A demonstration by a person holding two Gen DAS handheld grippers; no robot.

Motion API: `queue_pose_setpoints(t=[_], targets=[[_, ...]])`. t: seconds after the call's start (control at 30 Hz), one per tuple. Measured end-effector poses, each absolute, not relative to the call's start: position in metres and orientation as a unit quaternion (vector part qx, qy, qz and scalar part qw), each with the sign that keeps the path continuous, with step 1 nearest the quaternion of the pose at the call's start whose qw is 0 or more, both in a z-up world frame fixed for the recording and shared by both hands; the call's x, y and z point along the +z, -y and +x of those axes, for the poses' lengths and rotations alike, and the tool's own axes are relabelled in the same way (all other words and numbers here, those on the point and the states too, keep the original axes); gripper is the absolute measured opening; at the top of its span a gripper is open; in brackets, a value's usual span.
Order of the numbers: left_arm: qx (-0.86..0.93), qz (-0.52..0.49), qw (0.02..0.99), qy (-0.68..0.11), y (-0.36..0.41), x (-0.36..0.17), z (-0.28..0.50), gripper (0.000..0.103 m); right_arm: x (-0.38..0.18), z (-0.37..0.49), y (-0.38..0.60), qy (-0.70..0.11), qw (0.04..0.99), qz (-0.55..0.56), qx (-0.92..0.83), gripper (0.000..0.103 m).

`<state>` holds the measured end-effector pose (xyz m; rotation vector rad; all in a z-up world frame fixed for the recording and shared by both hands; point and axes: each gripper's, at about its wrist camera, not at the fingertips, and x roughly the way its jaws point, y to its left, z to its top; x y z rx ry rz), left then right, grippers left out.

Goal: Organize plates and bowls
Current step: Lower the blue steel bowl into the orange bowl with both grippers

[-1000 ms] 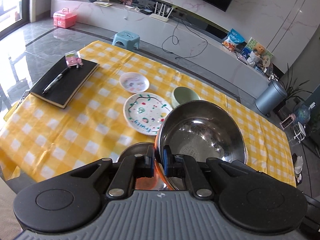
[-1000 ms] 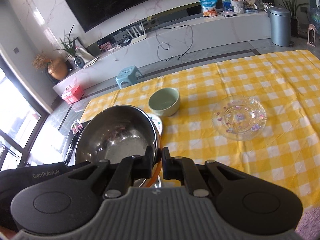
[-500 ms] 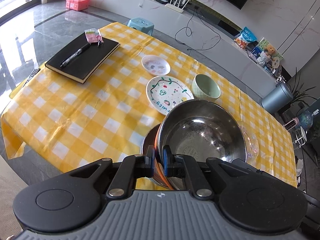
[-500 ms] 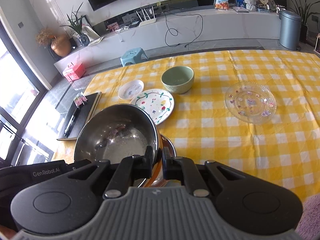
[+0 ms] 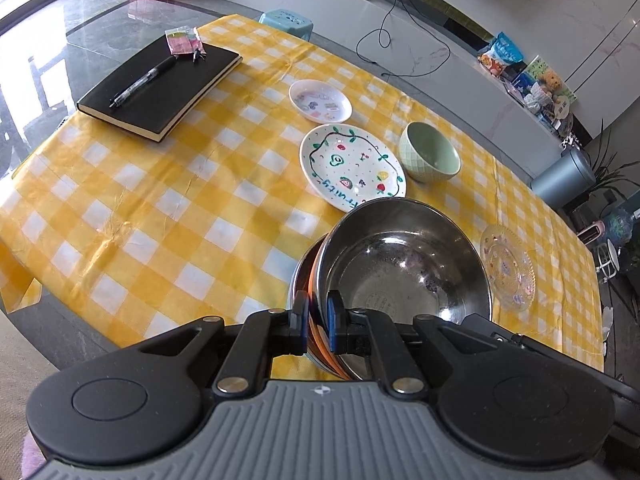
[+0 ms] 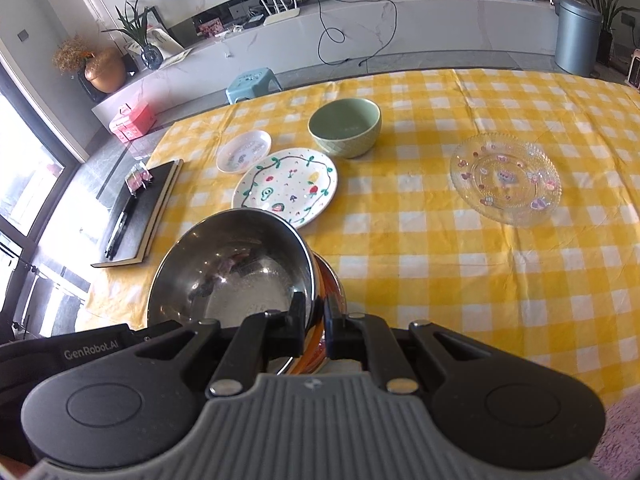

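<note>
Both hand-held grippers, left and right, clamp the steel bowl's rim; plates and green bowl ahead remain unsorted.

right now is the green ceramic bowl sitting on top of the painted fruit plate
No, the green ceramic bowl stands on the yellow checked tablecloth beside the painted fruit plate, not on it.

The steel bowl hides the near edge of the fruit plate ahead of the claws. A second steel rim beneath the bowl is mostly concealed; whether they touch cannot be told.
</note>
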<state>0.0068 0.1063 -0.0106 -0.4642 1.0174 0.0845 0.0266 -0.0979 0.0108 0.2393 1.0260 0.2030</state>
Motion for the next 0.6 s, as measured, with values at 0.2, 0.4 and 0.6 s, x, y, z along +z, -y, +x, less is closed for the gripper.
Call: queue_pose_setpoints(t=[0.2,0.4,0.6], targets=[[0.043,-0.211,0.844,-0.49,-0.104,-0.019,0.011,0.009,0.0,0.033,0.096,-0.5,0.854,0.111,0.092,0.006],[0.043,-0.199,0.845,-0.495,-0.101,-0.023,0.017,0.01,-0.008,0.038,0.096,-0.506,0.851,0.112,0.09,0.006],[0.046,-0.182,0.846,-0.5,-0.098,-0.026,0.019,0.01,-0.014,0.042,0.096,-0.514,0.846,0.113,0.09,0.006]])
